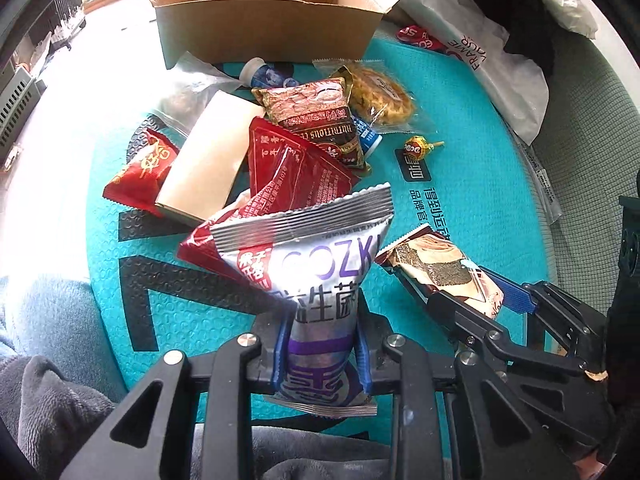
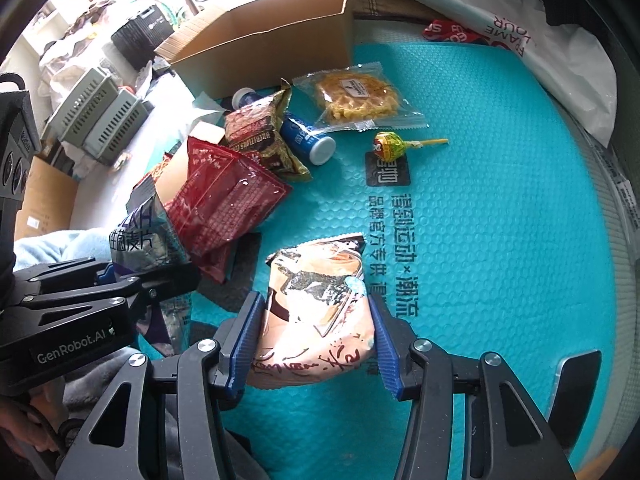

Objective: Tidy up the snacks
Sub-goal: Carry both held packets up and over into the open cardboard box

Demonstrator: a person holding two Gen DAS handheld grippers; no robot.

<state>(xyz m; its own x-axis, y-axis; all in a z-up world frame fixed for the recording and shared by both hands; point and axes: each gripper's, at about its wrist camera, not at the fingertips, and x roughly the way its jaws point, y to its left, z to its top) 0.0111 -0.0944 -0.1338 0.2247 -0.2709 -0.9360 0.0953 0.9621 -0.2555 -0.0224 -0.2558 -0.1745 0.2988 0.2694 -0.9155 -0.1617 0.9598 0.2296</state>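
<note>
A teal embossed mat (image 2: 500,208) printed with black characters is spread as the working surface, with a cluttered, brightly lit room seen beyond its far-left edge. At the mat's far edge an open cardboard box (image 1: 268,16) is set, and a white plastic bag (image 2: 512,36) is laid across the far-right corner. Near the left edge a heap of snacks is piled: a beige carton (image 1: 208,160), a dark red foil packet (image 2: 228,196) leaning over it, a brown cereal pouch (image 1: 316,116) and a blue-labelled bottle (image 2: 308,140) just beside that pouch. A clear-wrapped round pastry (image 2: 356,96) is laid toward the middle of the far edge, and a lollipop (image 2: 390,146) is placed just in front of it.

A silver and purple snack bag (image 1: 316,292) is clamped upright between the blue pads of the left gripper (image 1: 320,356), lifted above the near-left part of the mat. A pink and brown snack packet (image 2: 316,320) is pinched at its sides by the right gripper (image 2: 316,348), above the near edge, with both packets held close together.
</note>
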